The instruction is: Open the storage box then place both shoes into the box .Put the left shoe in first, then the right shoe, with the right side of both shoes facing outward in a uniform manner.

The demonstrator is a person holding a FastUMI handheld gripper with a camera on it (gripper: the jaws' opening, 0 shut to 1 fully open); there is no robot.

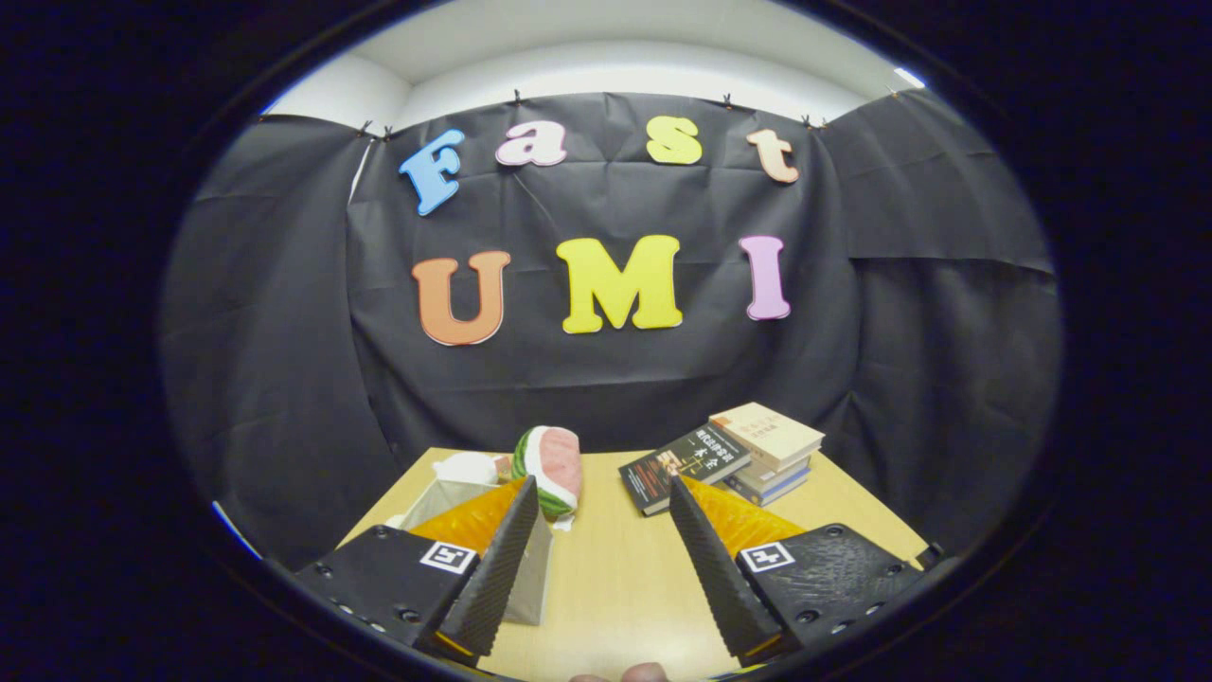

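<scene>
My gripper [602, 485] is held above the wooden table [615, 578], open, with nothing between its fingers. A pale grey storage box [533, 578] stands on the table just behind my left finger, which hides much of it; I cannot tell whether its lid is open. A white rounded thing [467, 466], possibly a shoe, lies just beyond the box at the table's far left; too little of it shows to be sure.
A watermelon-patterned plush [551, 469] lies at the far edge, just beyond my left fingertip. A dark book [684, 464] leans against a stack of books [772, 450] at the far right. Black cloth walls the booth behind. A person's fingertip [646, 673] shows below the fingers.
</scene>
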